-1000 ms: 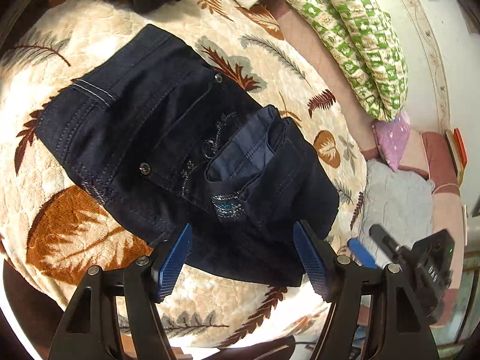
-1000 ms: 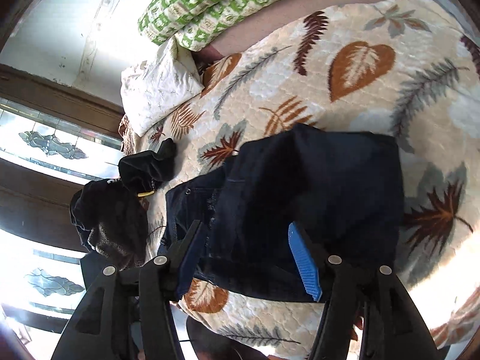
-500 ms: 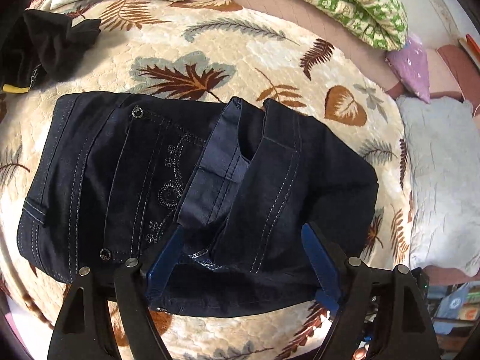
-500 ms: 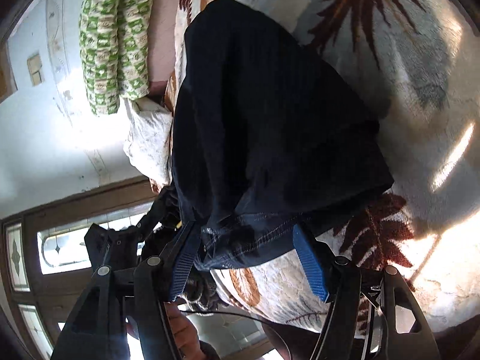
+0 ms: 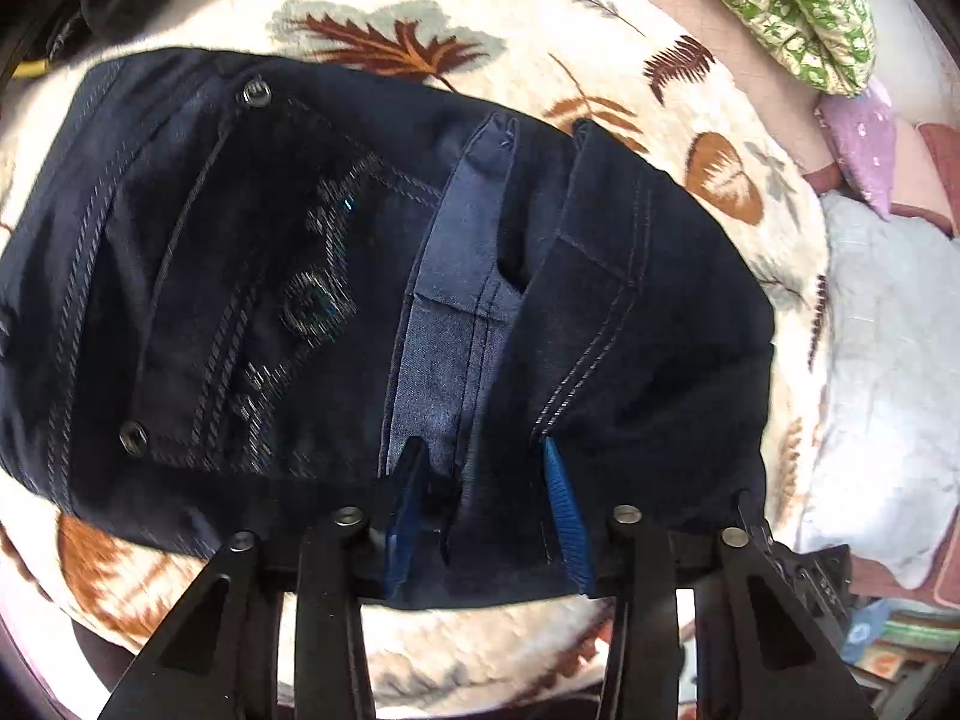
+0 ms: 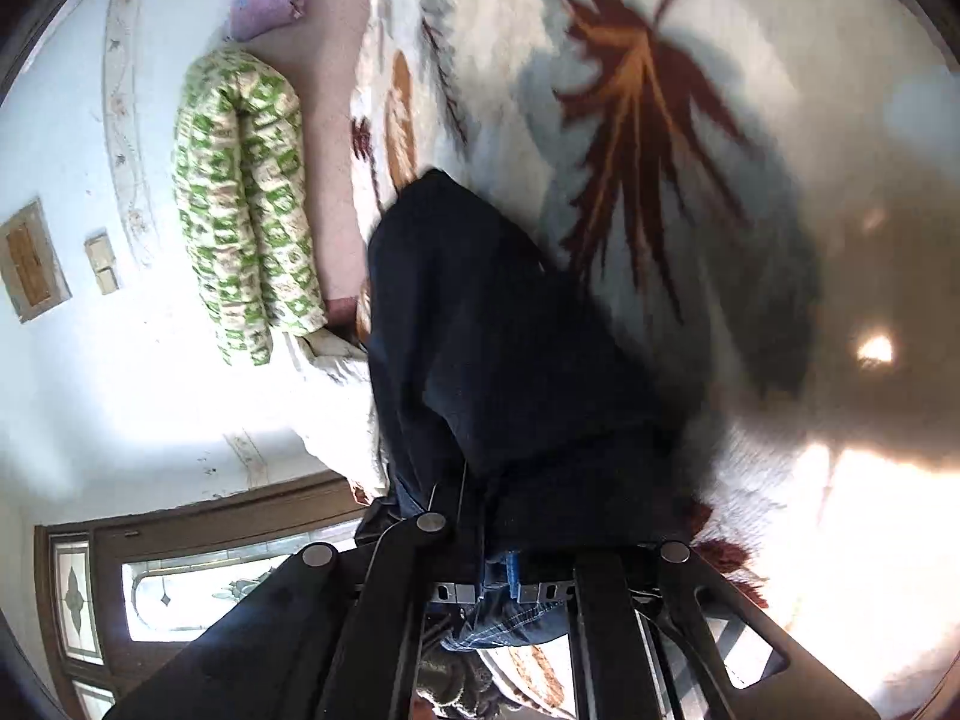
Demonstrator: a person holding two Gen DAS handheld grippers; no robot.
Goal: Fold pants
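you are gripping the folded pants [image 5: 384, 276] on the leaf-print quilt [image 5: 600, 42] near six o'clock, left gripper [image 5: 486, 504] half-closed around the edge, right gripper [image 6: 510, 570] seemingly clamped on denim, so be lifting both evenly.

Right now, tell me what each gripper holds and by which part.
Both hold the folded pants at their near edge: left gripper around the layered fabric there, right gripper clamped on it.
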